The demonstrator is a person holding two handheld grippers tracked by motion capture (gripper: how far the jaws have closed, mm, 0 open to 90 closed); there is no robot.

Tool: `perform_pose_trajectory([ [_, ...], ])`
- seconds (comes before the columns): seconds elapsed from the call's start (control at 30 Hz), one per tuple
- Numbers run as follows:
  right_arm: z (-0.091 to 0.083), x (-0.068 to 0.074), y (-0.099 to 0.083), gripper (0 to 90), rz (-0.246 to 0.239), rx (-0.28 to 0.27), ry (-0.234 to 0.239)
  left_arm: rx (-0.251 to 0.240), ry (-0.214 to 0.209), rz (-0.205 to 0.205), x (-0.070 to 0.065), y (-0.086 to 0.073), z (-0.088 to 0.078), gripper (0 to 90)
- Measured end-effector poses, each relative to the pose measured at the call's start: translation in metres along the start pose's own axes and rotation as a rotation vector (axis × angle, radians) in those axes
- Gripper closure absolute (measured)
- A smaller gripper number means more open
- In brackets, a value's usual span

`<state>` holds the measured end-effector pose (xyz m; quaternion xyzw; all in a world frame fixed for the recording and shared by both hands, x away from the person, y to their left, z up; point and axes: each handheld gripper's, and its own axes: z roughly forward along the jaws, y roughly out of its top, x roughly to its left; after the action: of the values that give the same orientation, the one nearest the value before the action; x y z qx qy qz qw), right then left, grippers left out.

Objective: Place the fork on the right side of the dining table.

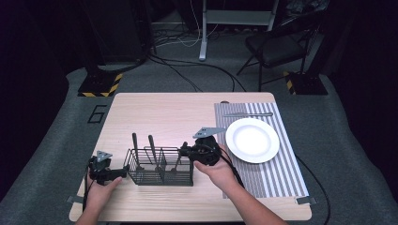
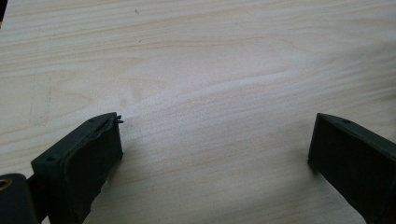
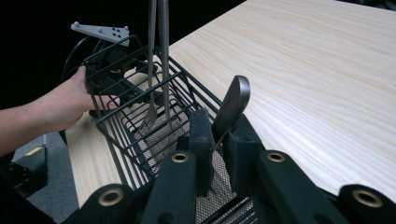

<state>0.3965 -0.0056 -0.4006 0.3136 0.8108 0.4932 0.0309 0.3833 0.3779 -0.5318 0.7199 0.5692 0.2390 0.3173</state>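
Claw [image 2: 212, 154] jaws apart over wooden table [image 2: 210, 70]

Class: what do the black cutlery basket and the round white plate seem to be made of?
Black cutlery basket: apparently matte-coated metal wire, from its thin open grid and mesh floor. Round white plate: probably glazed ceramic, smooth and bright; plastic is possible.
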Motion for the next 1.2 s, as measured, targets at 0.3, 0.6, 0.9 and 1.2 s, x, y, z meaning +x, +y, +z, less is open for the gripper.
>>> perform_pose_trajectory([
  [0.3,-0.001,-0.003,0.0,86.3,0.042,-0.003,0.072,0.006,-0.015,0.024,-0.002,0.001,0.0,2.6],
  [0.6,-0.002,-0.001,0.001,86.7,0.038,-0.002,0.088,0.007,-0.021,0.027,-0.004,0.0,0.0,2.5],
  [0.9,-0.006,0.0,0.006,86.8,0.025,-0.011,0.08,0.007,-0.021,0.027,-0.004,0.0,0.0,2.5],
  [1.2,-0.02,0.001,0.016,86.8,0.013,-0.035,0.068,0.007,-0.021,0.027,-0.004,0.0,0.0,2.5],
])
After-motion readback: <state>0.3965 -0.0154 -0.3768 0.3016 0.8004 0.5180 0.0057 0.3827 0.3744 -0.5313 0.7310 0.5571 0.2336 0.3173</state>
